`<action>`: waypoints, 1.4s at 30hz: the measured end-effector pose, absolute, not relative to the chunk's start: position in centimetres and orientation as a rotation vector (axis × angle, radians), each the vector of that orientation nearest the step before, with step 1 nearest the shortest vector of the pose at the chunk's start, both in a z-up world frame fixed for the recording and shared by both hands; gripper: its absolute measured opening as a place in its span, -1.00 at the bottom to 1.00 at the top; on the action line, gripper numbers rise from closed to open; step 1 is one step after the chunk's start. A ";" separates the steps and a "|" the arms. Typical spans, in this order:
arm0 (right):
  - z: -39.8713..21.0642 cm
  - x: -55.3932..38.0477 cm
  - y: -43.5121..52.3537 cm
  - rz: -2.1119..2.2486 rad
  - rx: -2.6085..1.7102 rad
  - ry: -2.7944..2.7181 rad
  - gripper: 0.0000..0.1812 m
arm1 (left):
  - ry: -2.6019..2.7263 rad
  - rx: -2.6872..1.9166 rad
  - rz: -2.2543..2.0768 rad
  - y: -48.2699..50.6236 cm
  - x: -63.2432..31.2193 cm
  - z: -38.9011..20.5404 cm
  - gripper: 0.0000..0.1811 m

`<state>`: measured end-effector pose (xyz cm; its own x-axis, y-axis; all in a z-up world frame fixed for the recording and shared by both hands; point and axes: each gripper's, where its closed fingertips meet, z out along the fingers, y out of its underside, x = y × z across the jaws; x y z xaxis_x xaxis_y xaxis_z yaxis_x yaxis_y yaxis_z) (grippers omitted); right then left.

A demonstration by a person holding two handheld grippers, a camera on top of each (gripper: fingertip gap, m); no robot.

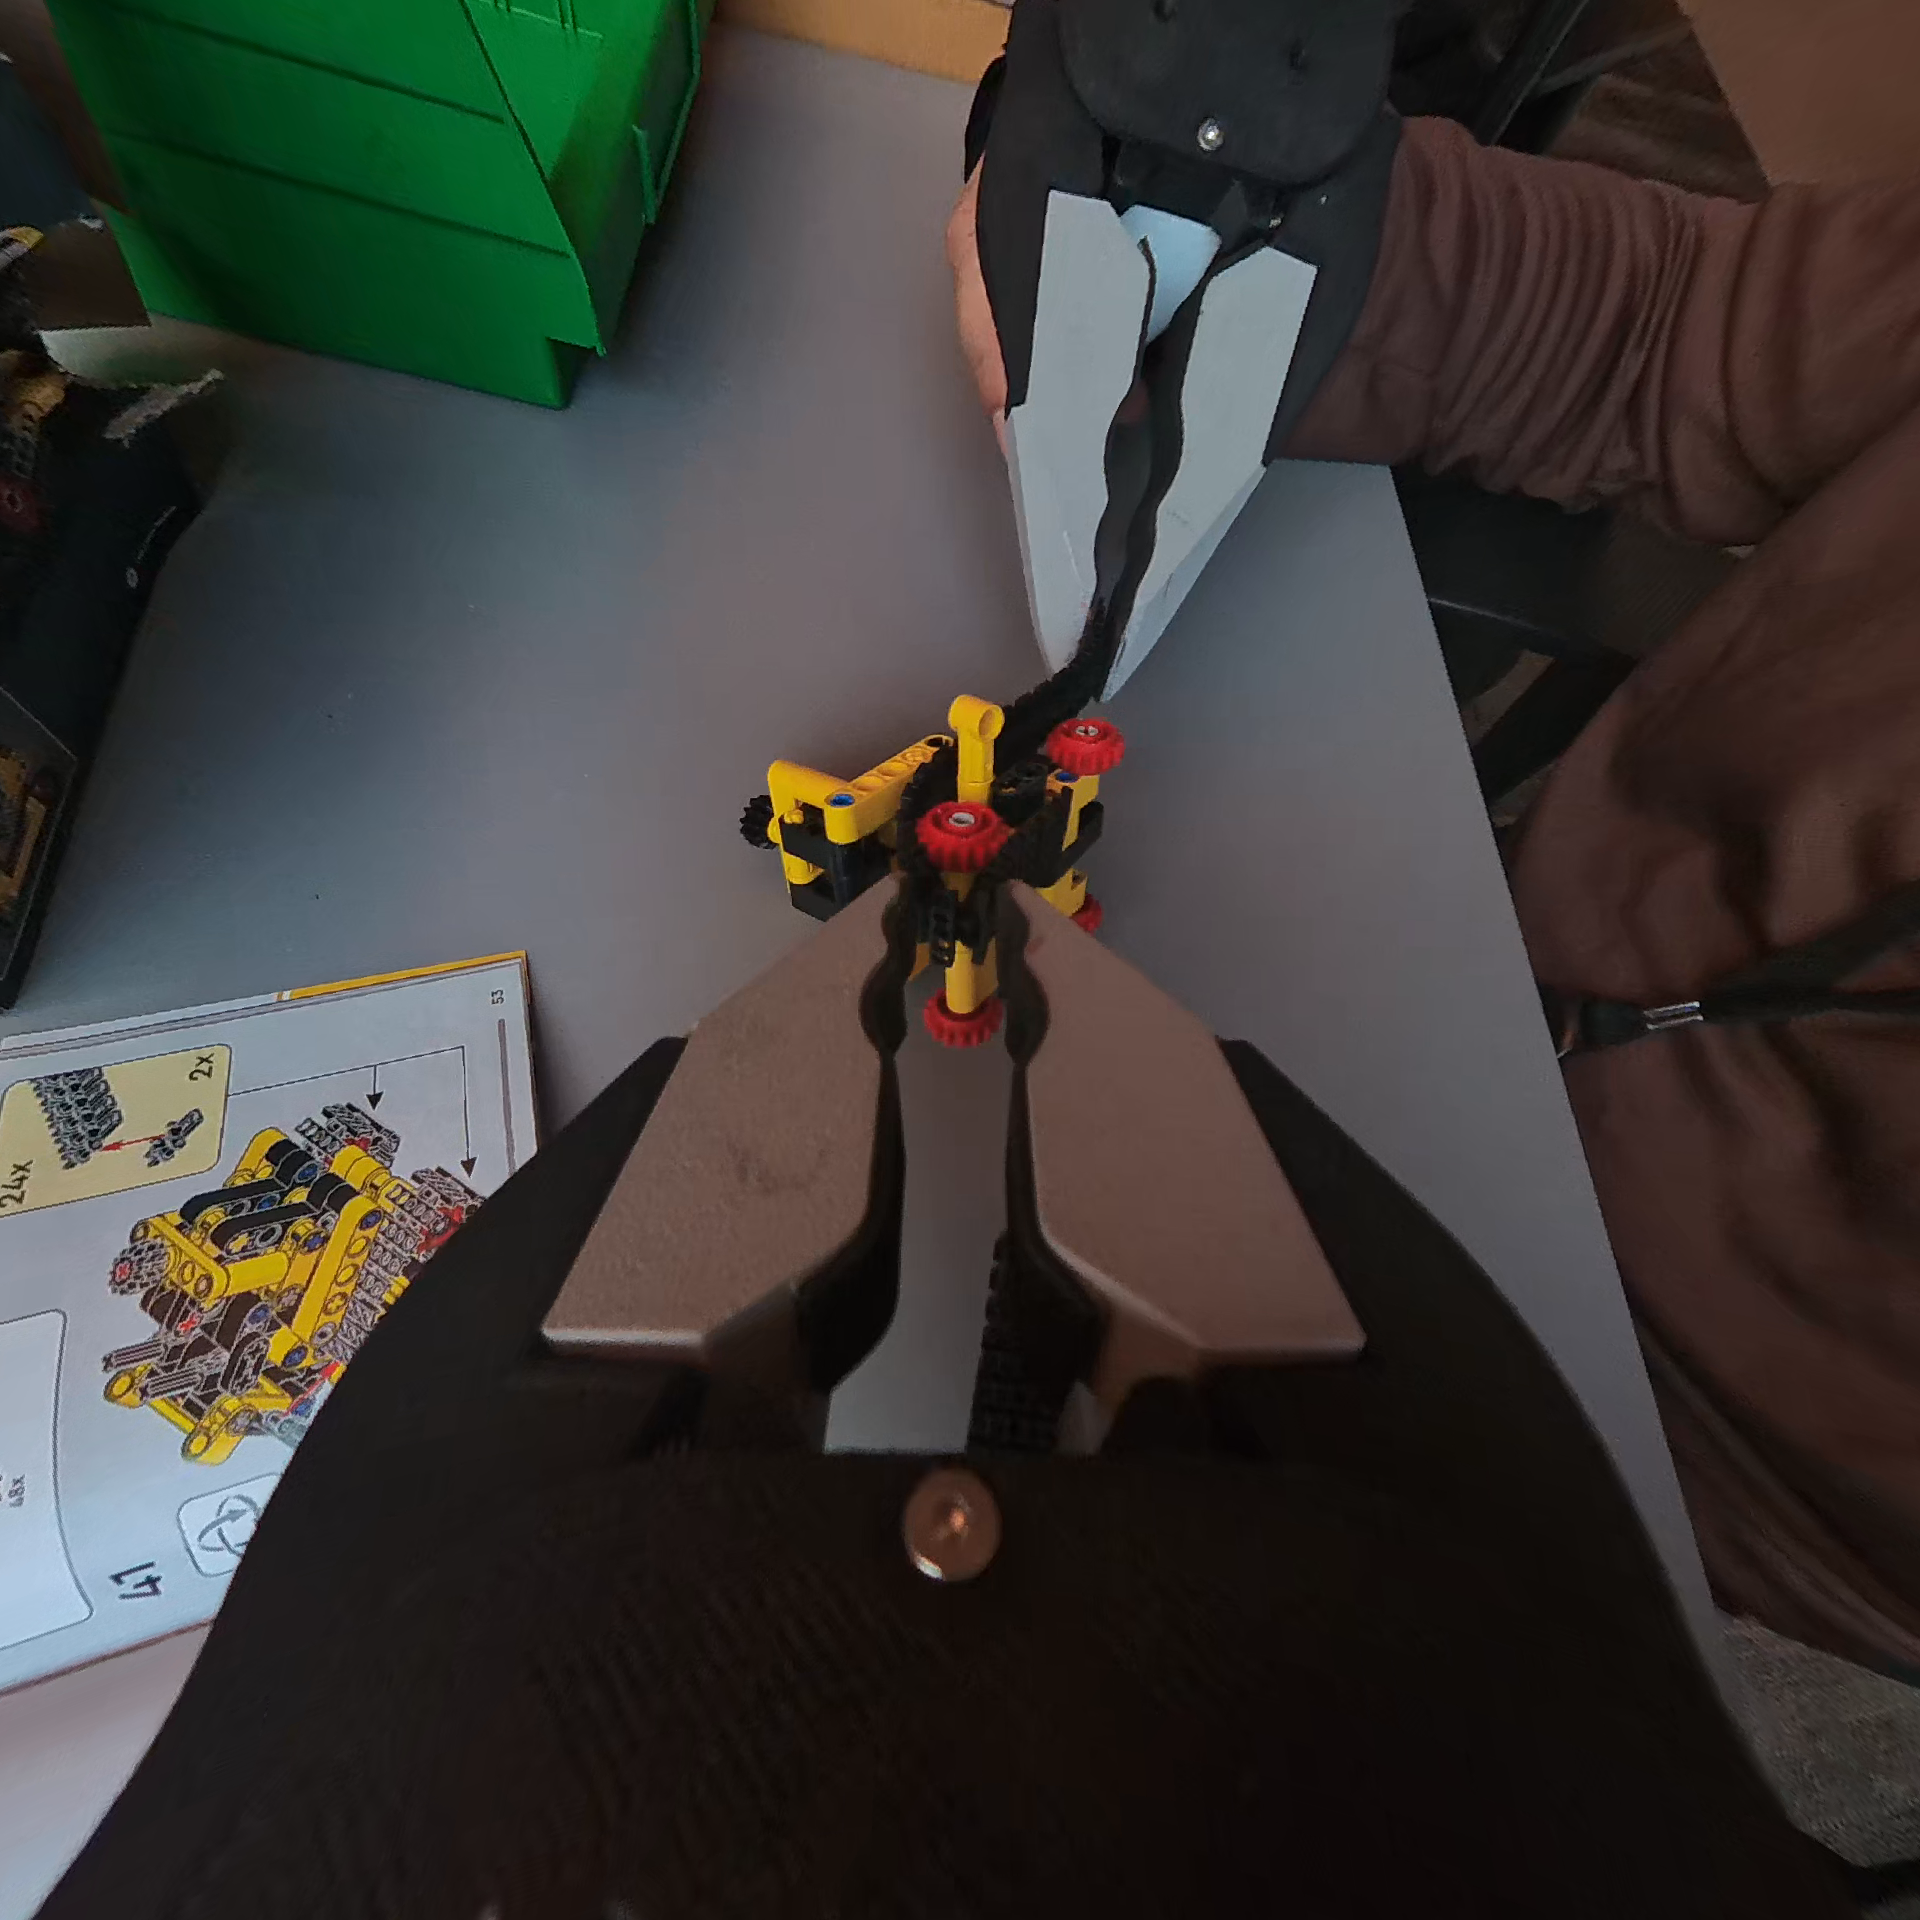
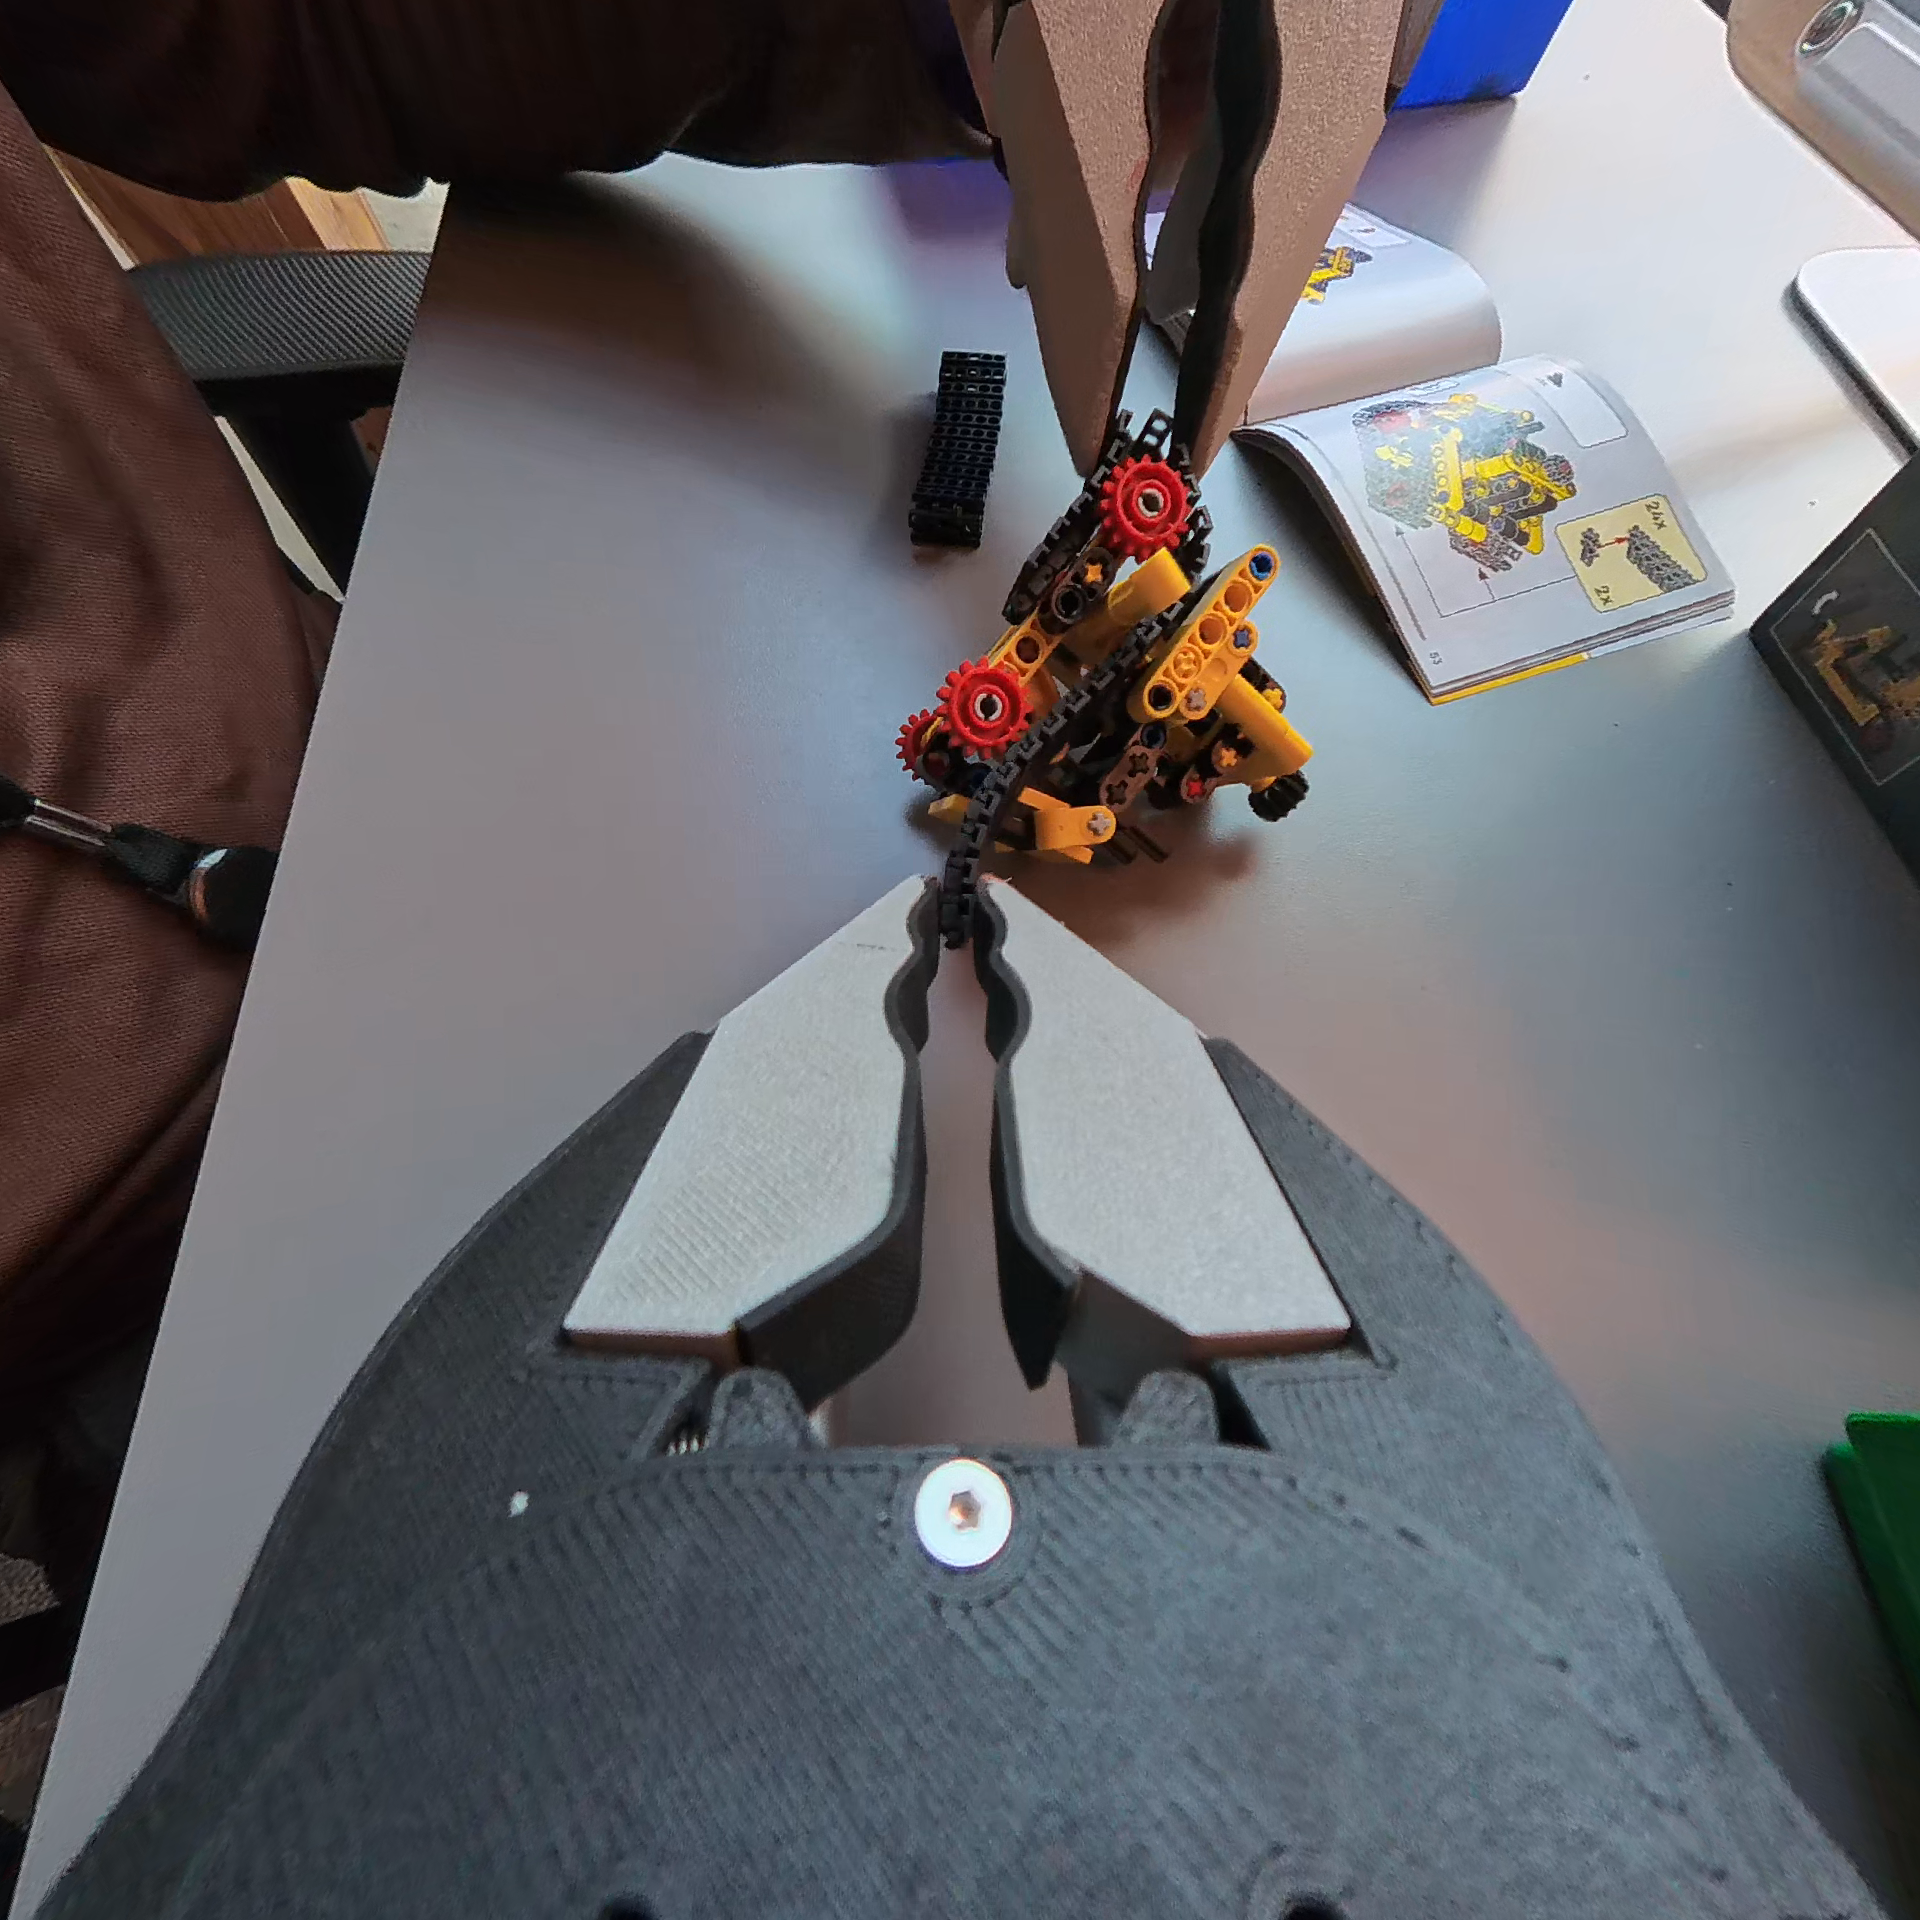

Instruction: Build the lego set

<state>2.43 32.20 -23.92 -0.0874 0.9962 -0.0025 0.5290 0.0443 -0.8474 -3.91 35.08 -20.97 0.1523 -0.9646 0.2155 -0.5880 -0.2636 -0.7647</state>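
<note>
A yellow and black lego model [image 1: 831, 810] with red gears stands tilted on the grey table [image 1: 520, 644]. My left gripper [image 1: 956, 894] is shut on the model's near end. It enters the right wrist view from the top [image 2: 1143, 452], pinching the model by a red gear [image 2: 1146, 506]. My right gripper [image 2: 956, 896] is shut on the free end of a black track chain [image 2: 997, 800] that runs over the model [image 2: 1205, 675]. In the left wrist view it [image 1: 1089, 675] comes in from the top, with the chain [image 1: 1039, 707] in its tips.
A second black track strip [image 2: 958, 447] lies on the table beside the model. An open instruction booklet [image 1: 260, 1247] lies to the left, a green box [image 1: 364, 177] behind it, a dark box [image 2: 1849, 644] nearby. A brown sleeve [image 1: 1662, 364] and the table edge are on the right. One gripper's finger ends stand about 9 cm off the other's.
</note>
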 end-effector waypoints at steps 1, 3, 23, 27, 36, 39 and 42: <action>-23.9 2.4 32.3 0.938 -1.553 -1.681 -0.98 | 1.471 -1.920 -0.959 35.2 -3.9 -20.9 -0.88; -23.9 2.5 32.5 0.936 -1.564 -1.671 -0.98 | 1.467 -1.912 -0.968 35.3 -3.8 -20.8 -0.89; -24.0 2.2 32.1 0.993 -1.641 -1.604 -0.98 | 1.436 -1.826 -1.004 36.4 -2.5 -19.2 -0.89; -24.0 2.3 31.9 0.969 -1.649 -1.574 -0.98 | 1.468 -1.812 -0.987 36.8 -1.7 -19.2 -0.89; -24.0 2.2 31.9 0.915 -1.671 -1.483 -0.98 | 1.499 -1.791 -1.010 35.7 -1.3 -19.2 -0.88; -23.8 2.1 32.4 0.879 -1.681 -1.422 -0.98 | 1.489 -1.769 -1.013 35.5 -1.7 -18.6 -0.89; -23.4 1.8 32.3 0.849 -1.667 -1.378 -0.98 | 1.478 -1.736 -1.036 35.5 -1.5 -18.2 -0.89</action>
